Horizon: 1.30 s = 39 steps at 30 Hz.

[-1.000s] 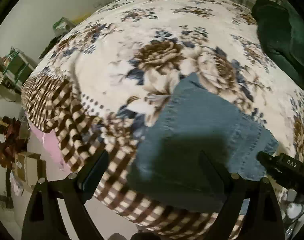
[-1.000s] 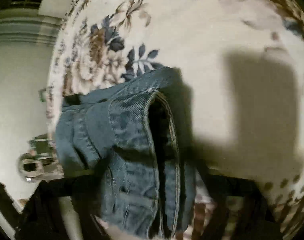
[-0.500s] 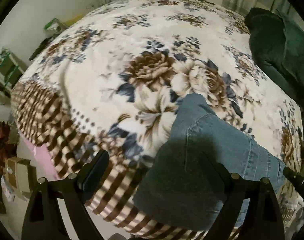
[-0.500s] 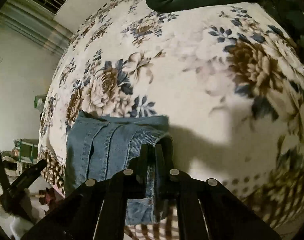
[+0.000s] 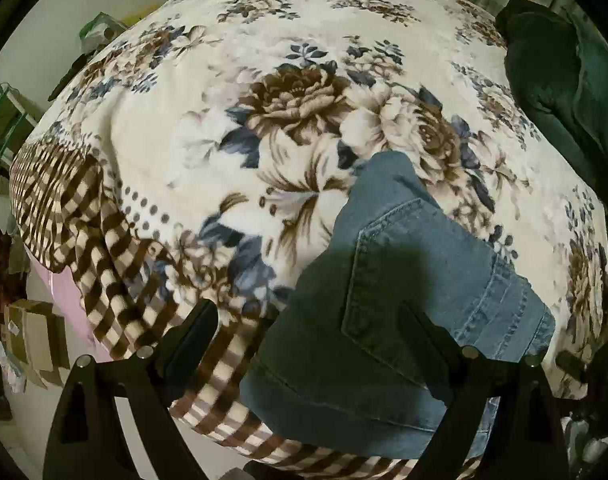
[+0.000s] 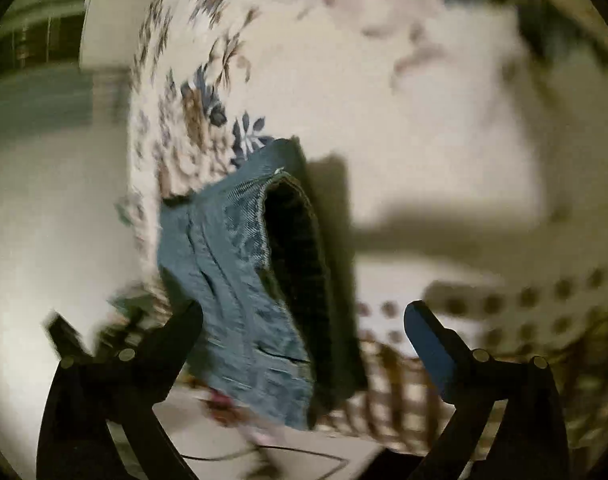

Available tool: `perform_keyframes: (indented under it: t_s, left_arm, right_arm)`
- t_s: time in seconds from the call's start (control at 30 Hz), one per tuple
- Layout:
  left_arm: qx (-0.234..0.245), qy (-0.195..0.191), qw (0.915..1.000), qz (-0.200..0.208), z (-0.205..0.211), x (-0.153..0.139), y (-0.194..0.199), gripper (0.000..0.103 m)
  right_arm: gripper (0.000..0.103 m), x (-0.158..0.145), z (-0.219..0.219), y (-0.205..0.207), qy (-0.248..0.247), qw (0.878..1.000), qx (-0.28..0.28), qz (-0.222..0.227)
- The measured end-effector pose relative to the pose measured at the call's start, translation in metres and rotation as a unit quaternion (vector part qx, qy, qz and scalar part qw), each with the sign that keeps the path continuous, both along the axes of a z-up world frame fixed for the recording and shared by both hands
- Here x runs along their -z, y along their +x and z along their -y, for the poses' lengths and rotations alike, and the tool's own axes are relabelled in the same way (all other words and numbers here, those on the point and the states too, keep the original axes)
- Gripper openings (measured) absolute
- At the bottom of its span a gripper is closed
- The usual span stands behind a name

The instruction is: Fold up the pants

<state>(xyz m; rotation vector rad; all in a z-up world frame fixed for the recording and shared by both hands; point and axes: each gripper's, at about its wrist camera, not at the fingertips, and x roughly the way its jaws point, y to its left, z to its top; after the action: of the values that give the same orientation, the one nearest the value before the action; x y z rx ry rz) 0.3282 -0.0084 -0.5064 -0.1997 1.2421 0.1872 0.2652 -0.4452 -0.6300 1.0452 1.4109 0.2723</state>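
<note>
Bed w/ a cream floral blanket [image 5: 232, 92] fills most of the left wrist view; brown-check border hangs over the edge at lower left. Pale wall at upper left, striped curtain along the top edge, green shelf rack [image 5: 4, 120] at far left, cardboard boxes [image 5: 32, 336] on the floor lower left. A dark green cushion [image 5: 563, 92] sits on the bed at upper right.

Folded denim pants [image 5: 403, 300] lie at the near edge of the bed, lower centre-right of that view, back pocket facing up, partly in shadow. Left gripper [image 5: 307, 332] jaws are spread wide apart, nothing between the pads; right finger overlaps the denim in the frame, left finger over the check border. Contact w/ cloth: can't tell.

Right wrist view is motion-blurred. Pants [image 6: 240, 280] sit centre-left, hem opening showing dark inside. Right gripper [image 6: 304, 328] jaws also wide apart, not clamped on anything; denim lies in the gap, nearer the left finger. A thin cable [image 6: 264, 456] runs along the floor at bottom.
</note>
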Motion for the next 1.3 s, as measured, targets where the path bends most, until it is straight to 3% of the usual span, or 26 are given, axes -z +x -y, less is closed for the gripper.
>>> perform_keyframes:
  t_s: [0.07, 0.1, 0.13, 0.17, 0.23, 0.37, 0.5, 0.63, 0.67, 0.7, 0.77, 0.83, 0.9, 1.0, 1.17, 1.27, 1.3]
  left_arm:
    - [-0.005, 0.001, 1.0, -0.004, 0.0, 0.003, -0.001, 0.091]
    - [-0.007, 0.002, 1.0, -0.005, -0.001, 0.004, -0.001, 0.091]
    - [-0.009, 0.003, 0.9999, -0.006, 0.0, 0.004, -0.001, 0.091]
    - [-0.01, 0.004, 0.9999, -0.006, 0.0, 0.003, -0.001, 0.091]
    - [-0.011, 0.005, 0.9999, 0.0, 0.002, -0.001, 0.0, 0.091]
    - [0.002, -0.002, 0.9999, 0.013, 0.005, -0.014, 0.008, 0.091]
    - [0.029, -0.013, 0.9993, 0.017, 0.013, -0.018, 0.026, 0.091]
    - [0.062, -0.012, 0.9979, -0.012, 0.032, 0.01, 0.049, 0.091]
    - [0.066, -0.01, 0.9976, -0.021, 0.035, 0.017, 0.052, 0.091]
    - [0.072, -0.007, 0.9968, -0.036, 0.038, 0.031, 0.058, 0.091]
    - [0.077, 0.001, 0.9955, -0.055, 0.041, 0.048, 0.061, 0.091]
    - [0.076, 0.0, 0.9951, -0.064, 0.038, 0.063, 0.058, 0.092]
    - [0.072, -0.009, 0.9954, -0.063, 0.032, 0.072, 0.052, 0.092]
    - [0.069, -0.018, 0.9957, -0.06, 0.026, 0.082, 0.041, 0.1]
    - [0.049, -0.049, 0.9955, -0.065, 0.017, 0.091, 0.034, 0.101]
    - [0.05, -0.05, 0.9953, -0.066, 0.018, 0.089, 0.032, 0.101]
    - [0.051, -0.052, 0.995, -0.067, 0.018, 0.089, 0.03, 0.101]
  right_arm:
    - [0.101, 0.009, -0.003, 0.002, 0.026, 0.999, 0.025, 0.011]
    - [0.089, 0.014, -0.007, 0.007, 0.029, 0.999, 0.036, 0.022]
    - [0.036, 0.015, -0.013, 0.012, 0.024, 0.999, 0.034, 0.035]
    - [0.016, 0.011, -0.021, 0.018, 0.001, 0.999, 0.022, 0.047]
    - [0.012, -0.007, -0.038, 0.028, -0.073, 0.995, -0.011, 0.061]
    - [0.01, -0.064, -0.038, 0.021, -0.12, 0.986, -0.027, 0.116]
    - [0.01, -0.095, -0.003, 0.013, -0.147, 0.981, -0.015, 0.125]
    - [0.016, -0.065, 0.024, 0.022, -0.186, 0.978, -0.04, 0.081]
    - [0.022, -0.047, 0.029, 0.026, -0.194, 0.979, -0.042, 0.056]
    - [0.04, -0.035, 0.03, 0.028, -0.199, 0.978, -0.047, 0.035]
    - [0.05, -0.022, 0.037, 0.027, -0.217, 0.975, -0.05, -0.008]
    - [0.061, -0.029, 0.047, 0.015, -0.201, 0.979, -0.018, -0.007]
    - [0.064, -0.033, 0.053, -0.002, -0.175, 0.984, 0.004, -0.016]
    - [0.064, -0.024, 0.057, -0.034, -0.121, 0.991, 0.036, -0.049]
    - [0.064, 0.013, 0.043, -0.085, -0.03, 0.989, 0.076, -0.126]
    - [0.064, 0.028, 0.026, -0.095, 0.015, 0.986, 0.09, -0.138]
    - [0.058, 0.032, 0.02, -0.095, 0.028, 0.986, 0.097, -0.136]
